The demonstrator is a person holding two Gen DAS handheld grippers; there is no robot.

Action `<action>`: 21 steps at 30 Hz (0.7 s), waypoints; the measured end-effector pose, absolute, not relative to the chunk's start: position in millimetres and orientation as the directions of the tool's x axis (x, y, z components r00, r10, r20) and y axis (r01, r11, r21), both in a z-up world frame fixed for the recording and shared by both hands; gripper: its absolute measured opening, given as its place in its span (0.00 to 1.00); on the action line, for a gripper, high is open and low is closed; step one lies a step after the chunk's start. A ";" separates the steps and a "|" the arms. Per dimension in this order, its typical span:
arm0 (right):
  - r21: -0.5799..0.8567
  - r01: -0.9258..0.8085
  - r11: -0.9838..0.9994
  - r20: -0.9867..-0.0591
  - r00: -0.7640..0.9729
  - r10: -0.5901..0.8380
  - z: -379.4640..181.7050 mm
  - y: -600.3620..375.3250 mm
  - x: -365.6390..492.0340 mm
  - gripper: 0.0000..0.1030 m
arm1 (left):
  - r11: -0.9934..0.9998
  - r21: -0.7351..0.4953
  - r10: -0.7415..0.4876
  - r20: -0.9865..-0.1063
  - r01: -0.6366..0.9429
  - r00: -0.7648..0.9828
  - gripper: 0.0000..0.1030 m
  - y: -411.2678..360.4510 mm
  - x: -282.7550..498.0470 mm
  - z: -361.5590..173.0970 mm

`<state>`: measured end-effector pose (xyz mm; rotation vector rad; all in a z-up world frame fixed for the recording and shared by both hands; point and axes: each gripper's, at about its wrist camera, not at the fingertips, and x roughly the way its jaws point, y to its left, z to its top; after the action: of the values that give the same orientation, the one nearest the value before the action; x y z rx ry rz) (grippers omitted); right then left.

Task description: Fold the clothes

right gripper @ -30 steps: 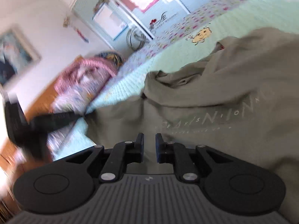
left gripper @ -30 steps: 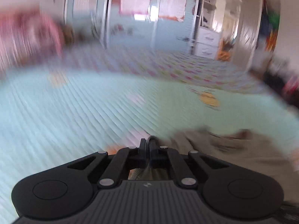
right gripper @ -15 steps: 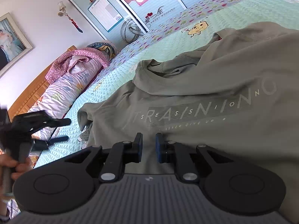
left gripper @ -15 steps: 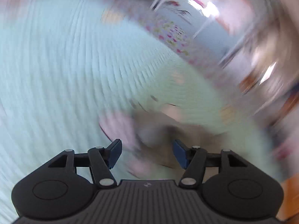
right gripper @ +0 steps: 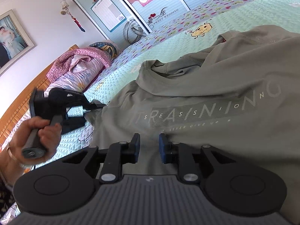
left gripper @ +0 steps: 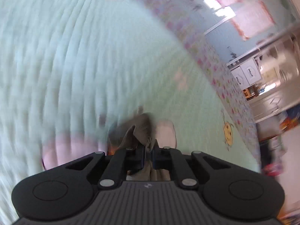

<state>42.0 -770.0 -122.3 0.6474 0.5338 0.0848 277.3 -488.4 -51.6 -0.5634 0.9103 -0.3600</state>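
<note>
An olive-grey T-shirt (right gripper: 215, 93) with pale "TRAINING" lettering lies rumpled on the mint quilted bedspread (right gripper: 116, 75). My right gripper (right gripper: 149, 146) hovers over its lower front. Its jaws are opening, with a small gap and only flat cloth showing beneath, nothing pinched. In the right wrist view my left gripper (right gripper: 95, 105) reaches the shirt's sleeve end at the left. The blurred left wrist view shows the left gripper (left gripper: 148, 155) shut on a bunched fold of the olive cloth (left gripper: 140, 129) above the bedspread (left gripper: 75, 56).
A person's hand (right gripper: 37, 131) holds the left gripper's handle. A pink blanket and pillows (right gripper: 82, 61) are piled against the wooden headboard (right gripper: 24, 97). Sliding wardrobe doors (right gripper: 131, 3) stand beyond the bed's far edge.
The left gripper swung in, opened wide, then shut on the sleeve end. The right gripper's jaws have spread a little and it has stayed in place over the shirt.
</note>
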 end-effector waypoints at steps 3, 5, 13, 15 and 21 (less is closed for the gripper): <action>0.593 0.085 0.801 -0.447 0.862 0.239 -122.6 -770.2 42.3 0.23 | 0.815 -0.524 -0.540 -0.529 0.249 0.654 0.05 -486.2 261.6 -15.5; 0.593 0.084 0.801 -0.447 0.862 0.241 -123.0 -770.3 42.6 0.24 | 0.845 -0.421 -0.517 -0.484 0.329 0.706 0.10 -477.7 245.9 -3.1; 0.592 0.075 0.803 -0.447 0.859 0.249 -123.2 -768.1 42.1 0.27 | 0.856 -0.515 -0.338 -0.631 -0.051 0.698 0.70 -379.1 234.1 -50.5; 0.592 0.076 0.802 -0.447 0.860 0.248 -123.3 -767.7 42.2 0.28 | 0.808 -0.587 -0.428 -0.637 -0.044 0.641 0.69 -372.9 210.5 -62.9; 0.648 0.120 0.752 -0.419 0.881 0.220 -117.7 -775.3 22.6 0.28 | 0.688 -0.720 -0.661 -0.570 0.092 0.488 0.71 -404.7 109.6 -74.9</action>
<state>22.6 -775.3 -117.7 0.7251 0.5015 0.0571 109.6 -404.7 -74.9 -0.6804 0.9602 -0.5030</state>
